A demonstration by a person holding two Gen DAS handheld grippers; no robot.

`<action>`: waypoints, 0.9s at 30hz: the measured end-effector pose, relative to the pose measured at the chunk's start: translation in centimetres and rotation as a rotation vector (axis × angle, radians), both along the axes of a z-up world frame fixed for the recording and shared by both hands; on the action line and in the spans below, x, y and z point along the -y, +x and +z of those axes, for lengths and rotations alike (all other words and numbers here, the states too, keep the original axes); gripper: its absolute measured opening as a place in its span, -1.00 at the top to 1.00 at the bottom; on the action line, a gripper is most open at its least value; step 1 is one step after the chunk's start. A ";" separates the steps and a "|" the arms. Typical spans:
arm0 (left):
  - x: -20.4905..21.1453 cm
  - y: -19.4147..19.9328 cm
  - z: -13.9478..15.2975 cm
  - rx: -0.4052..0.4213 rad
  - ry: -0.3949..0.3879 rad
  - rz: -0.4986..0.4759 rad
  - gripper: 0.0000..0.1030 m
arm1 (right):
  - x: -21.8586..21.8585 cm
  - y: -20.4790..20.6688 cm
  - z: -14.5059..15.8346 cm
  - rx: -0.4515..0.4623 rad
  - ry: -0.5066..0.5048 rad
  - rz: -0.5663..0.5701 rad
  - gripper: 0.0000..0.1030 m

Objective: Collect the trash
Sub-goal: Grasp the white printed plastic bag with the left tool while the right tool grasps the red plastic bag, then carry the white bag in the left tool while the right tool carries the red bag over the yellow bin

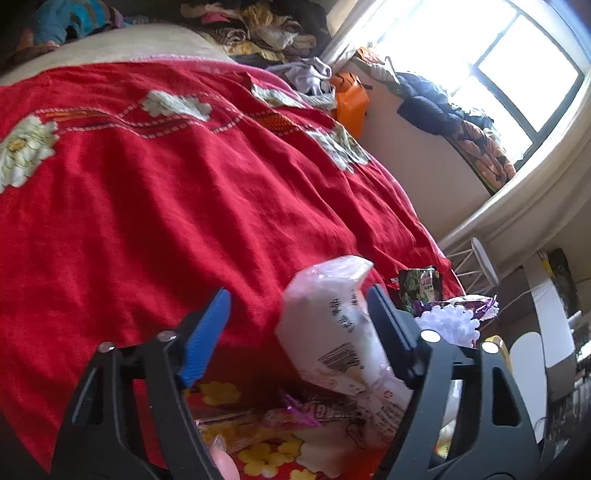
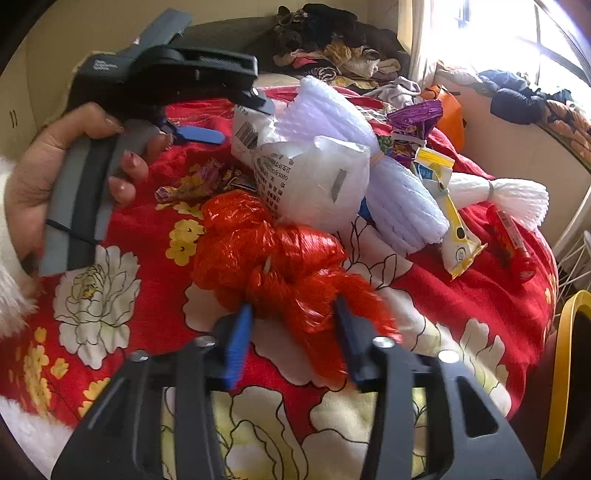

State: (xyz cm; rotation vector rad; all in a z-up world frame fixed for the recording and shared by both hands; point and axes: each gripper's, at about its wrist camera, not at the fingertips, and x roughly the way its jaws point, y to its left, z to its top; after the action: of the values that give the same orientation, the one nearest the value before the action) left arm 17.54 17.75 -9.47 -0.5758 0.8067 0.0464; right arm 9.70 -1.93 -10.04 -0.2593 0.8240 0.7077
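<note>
Clearly, the trash lay heaped on a bed (image 2: 480, 295) covered with a red floral blanket, near the bed's right edge, where it could be reached from the side.

From the right wrist view, the right tool (image 2: 291, 332) had its two fingers spread on either side of a crumpled orange plastic bag (image 2: 266, 251). The bag's near end sat between the fingers, but they were not pressed together on it, so the tool was released, apparently placed to close on the bag.

Beyond the orange bag lay a white plastic bag (image 2: 314, 181) with printed text. The left tool (image 1: 299, 321), held in a hand (image 2: 55, 166) at far left, reached in over the pile. In the left wrist view its fingers stood wide apart, with the white bag resting against the right finger only; it too was released, probably lined up to pinch that bag.

Further right in the pile were white foam netting (image 2: 399, 206), a purple wrapper (image 2: 413, 122), a yellow and white packet (image 2: 454, 225) and a red wrapper (image 2: 513, 243), lying close together and partly overlapping.

A yellow-rimmed bin (image 2: 565, 350) stood at the near right beside the bed, probably where the trash was meant to go. Piled clothes (image 2: 332, 48) filled the far end by a bright window (image 2: 517, 29).
</note>
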 end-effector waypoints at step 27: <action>3.9 -6.9 9.7 0.203 0.236 0.101 0.55 | 7.5 -2.8 5.0 0.094 0.230 -0.112 0.61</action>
State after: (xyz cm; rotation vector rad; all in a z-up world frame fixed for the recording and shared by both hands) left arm 10.61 13.89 0.20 -0.3899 0.5648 0.1716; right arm 6.85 -9.44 -5.03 -0.0386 0.6554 0.6729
